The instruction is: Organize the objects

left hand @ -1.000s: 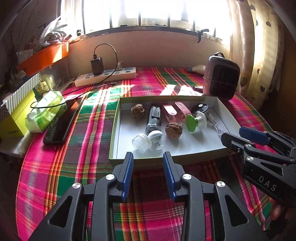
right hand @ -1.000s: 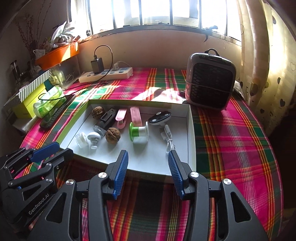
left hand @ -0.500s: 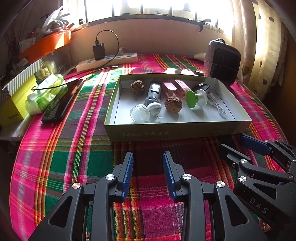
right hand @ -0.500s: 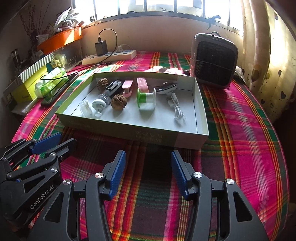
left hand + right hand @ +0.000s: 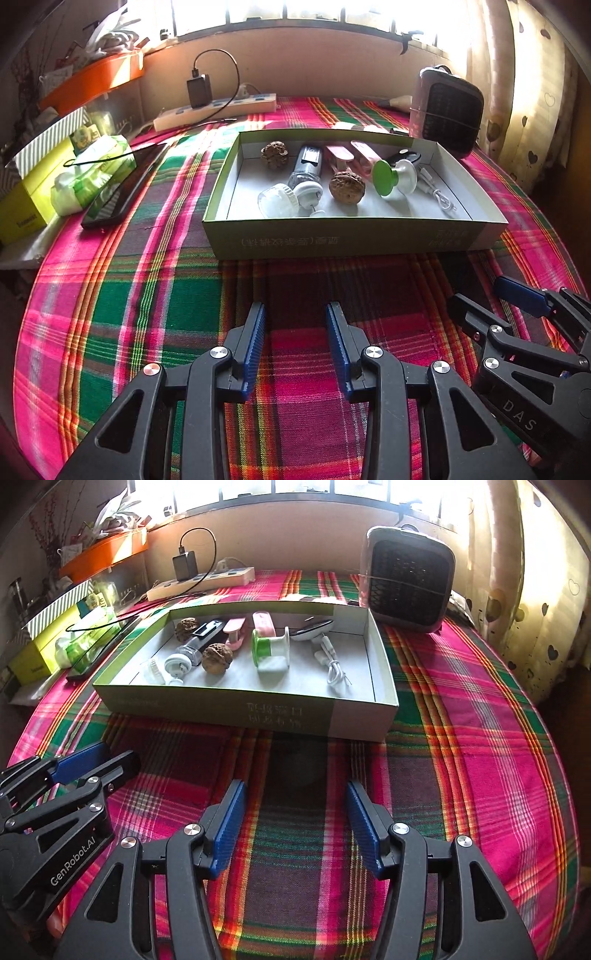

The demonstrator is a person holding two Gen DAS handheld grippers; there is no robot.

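Observation:
A shallow green-and-white box (image 5: 351,240) (image 5: 221,709) lies on the plaid tablecloth. It holds two walnuts (image 5: 346,186) (image 5: 275,155), a grey bottle (image 5: 308,166), pink clips (image 5: 354,155), a green-and-white spool (image 5: 391,177), a clear cap (image 5: 277,199) and a white cable (image 5: 439,195). My left gripper (image 5: 295,308) (image 5: 118,753) hovers over the cloth in front of the box, its jaws opening slightly with nothing between them. To its right, my right gripper (image 5: 294,786) (image 5: 480,291) is also short of the box, its jaws opening wider and empty.
A small heater (image 5: 448,110) stands behind the box at the right. At the back lies a power strip (image 5: 218,110) with a charger. A phone (image 5: 122,188), a tissue pack (image 5: 92,173) and a yellow carton (image 5: 26,206) sit at the left, under an orange tray (image 5: 92,81).
Both grippers have drawn back from over the box's front wall toward the near side of the table and sunk a little. The right jaws have spread wider.

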